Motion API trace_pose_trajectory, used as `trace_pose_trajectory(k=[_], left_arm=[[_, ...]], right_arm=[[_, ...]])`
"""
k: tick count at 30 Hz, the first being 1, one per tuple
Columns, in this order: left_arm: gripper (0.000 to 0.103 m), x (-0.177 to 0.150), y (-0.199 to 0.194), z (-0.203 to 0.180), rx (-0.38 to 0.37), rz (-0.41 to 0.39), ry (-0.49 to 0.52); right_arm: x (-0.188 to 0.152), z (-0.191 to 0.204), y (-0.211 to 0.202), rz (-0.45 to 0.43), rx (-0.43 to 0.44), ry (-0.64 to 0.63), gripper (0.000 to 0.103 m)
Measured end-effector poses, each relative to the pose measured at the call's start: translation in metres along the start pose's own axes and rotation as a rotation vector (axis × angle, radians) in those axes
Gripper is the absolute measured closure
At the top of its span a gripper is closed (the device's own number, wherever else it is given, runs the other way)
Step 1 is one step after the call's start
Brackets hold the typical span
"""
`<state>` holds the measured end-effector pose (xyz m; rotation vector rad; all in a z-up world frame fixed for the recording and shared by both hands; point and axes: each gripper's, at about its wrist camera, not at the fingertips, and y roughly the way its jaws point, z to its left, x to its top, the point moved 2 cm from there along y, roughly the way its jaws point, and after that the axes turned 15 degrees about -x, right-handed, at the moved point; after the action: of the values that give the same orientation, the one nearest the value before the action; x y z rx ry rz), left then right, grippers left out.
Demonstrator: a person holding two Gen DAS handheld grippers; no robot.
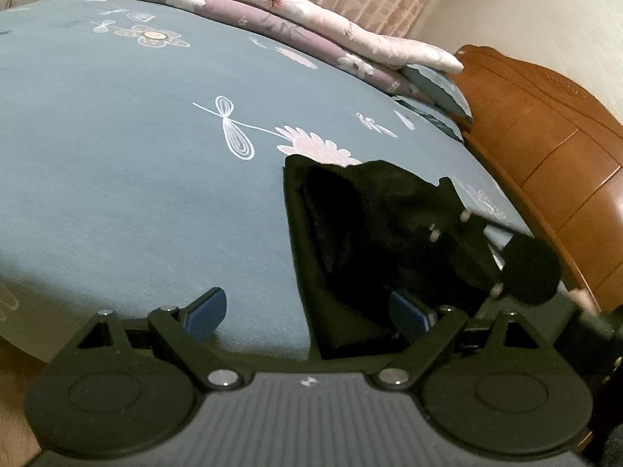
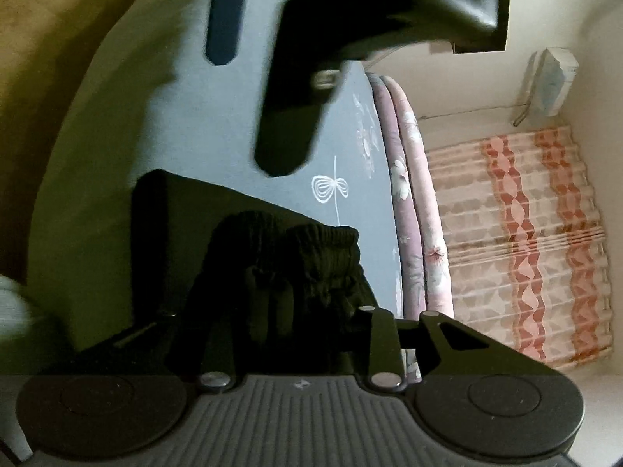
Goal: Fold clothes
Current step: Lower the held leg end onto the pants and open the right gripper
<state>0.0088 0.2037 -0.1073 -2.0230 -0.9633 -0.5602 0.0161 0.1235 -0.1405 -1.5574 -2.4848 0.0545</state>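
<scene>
A black garment (image 1: pixel 350 233) lies folded on the blue flowered bed sheet (image 1: pixel 117 155), near its right side. My left gripper (image 1: pixel 307 311) is open and wide; its right blue pad (image 1: pixel 409 313) hangs over the garment's near edge and its left pad over bare sheet. In the right wrist view the garment (image 2: pixel 187 225) fills the foreground, its ribbed waistband (image 2: pixel 327 241) bunched up between the jaws of my right gripper (image 2: pixel 296 303). Dark cloth hides the pads, so no grip shows. The right gripper (image 1: pixel 447 202) rests on the garment's far right part.
Folded pink and purple quilts (image 1: pixel 272 11) lie along the far side of the bed, with a blue pillow (image 1: pixel 436 85) at their end. A wooden headboard (image 1: pixel 545 136) borders the right. A patterned curtain (image 2: pixel 525 233) hangs behind. The open left gripper (image 2: pixel 249 113) hangs above the sheet.
</scene>
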Motion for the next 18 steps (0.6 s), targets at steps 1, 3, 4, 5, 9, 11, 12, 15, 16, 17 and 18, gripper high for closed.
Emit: trace_pose_trajectory(k=[1, 3, 4, 5, 9, 11, 12, 15, 16, 17, 18], left_arm=[[0.013, 0.001, -0.001, -0.001, 0.006, 0.002, 0.004], [0.013, 0.005, -0.003, -0.004, 0.019, 0.007, 0.015], [0.013, 0.007, -0.004, -0.006, 0.024, 0.006, 0.02], [0.013, 0.009, -0.005, -0.008, 0.029, 0.006, 0.024], [0.013, 0.017, -0.009, -0.017, 0.019, -0.013, 0.031], [0.013, 0.02, -0.01, -0.023, -0.008, -0.033, 0.029], [0.013, 0.022, -0.01, -0.026, -0.03, -0.047, 0.025], [0.022, 0.028, 0.0, -0.033, -0.108, -0.06, -0.011], [0.03, 0.03, 0.005, -0.034, -0.123, -0.056, -0.03], [0.035, 0.032, 0.012, -0.034, -0.13, -0.052, -0.058], [0.036, 0.033, 0.021, -0.032, -0.136, -0.042, -0.098]], right_arm=[[0.0, -0.004, 0.0, 0.005, 0.018, 0.014, 0.061], [0.001, -0.016, -0.002, 0.021, 0.073, 0.062, 0.047], [0.0, -0.026, -0.005, 0.023, 0.12, 0.107, 0.038], [-0.001, -0.035, -0.008, 0.024, 0.161, 0.154, 0.035], [-0.008, -0.065, -0.017, 0.043, 0.257, 0.305, 0.033], [-0.02, -0.078, -0.018, 0.062, 0.245, 0.351, 0.033], [-0.027, -0.08, -0.023, 0.075, 0.244, 0.372, 0.033], [-0.054, -0.099, -0.027, 0.138, 0.266, 0.476, 0.033], [-0.068, -0.105, -0.025, 0.165, 0.276, 0.517, 0.033], [-0.082, -0.111, -0.022, 0.194, 0.29, 0.565, 0.033], [-0.096, -0.117, -0.022, 0.227, 0.303, 0.625, 0.033]])
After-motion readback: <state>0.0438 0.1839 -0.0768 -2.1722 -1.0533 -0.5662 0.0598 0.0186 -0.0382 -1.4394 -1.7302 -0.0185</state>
